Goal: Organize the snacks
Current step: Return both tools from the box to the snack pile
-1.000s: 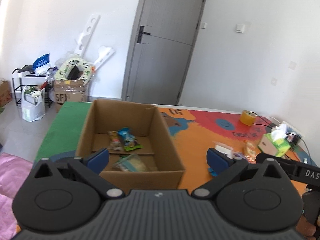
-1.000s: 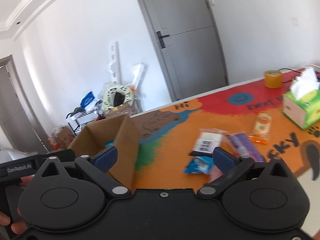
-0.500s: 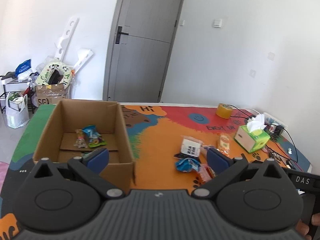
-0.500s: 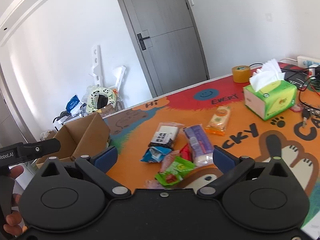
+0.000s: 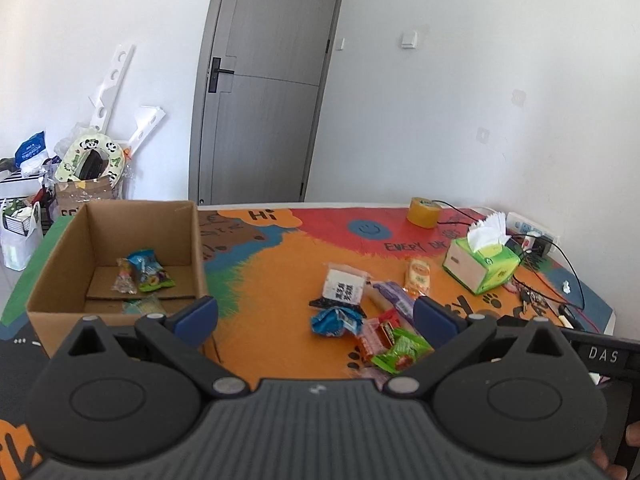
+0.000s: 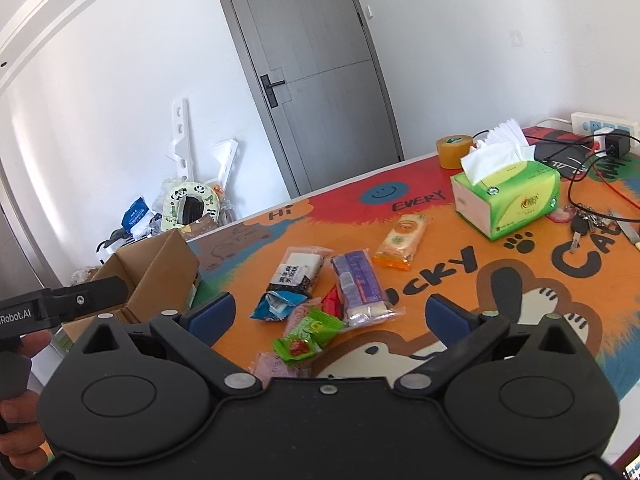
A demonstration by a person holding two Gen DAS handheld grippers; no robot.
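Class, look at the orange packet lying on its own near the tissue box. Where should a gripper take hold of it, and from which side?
Grip the orange packet across its narrow width at mid-length, coming straight down from above. It lies flat on the mat, long and slim, apart from the other snacks, so both long edges look free for the right gripper fingers.

One open brown cardboard box (image 5: 116, 240) holds three snack packets, as far as can be told. About seven loose snack packets (image 6: 320, 300) lie clustered on the colourful cartoon table mat (image 6: 520, 280). One green tissue box (image 6: 508, 196), one yellow tape roll (image 6: 454, 151).
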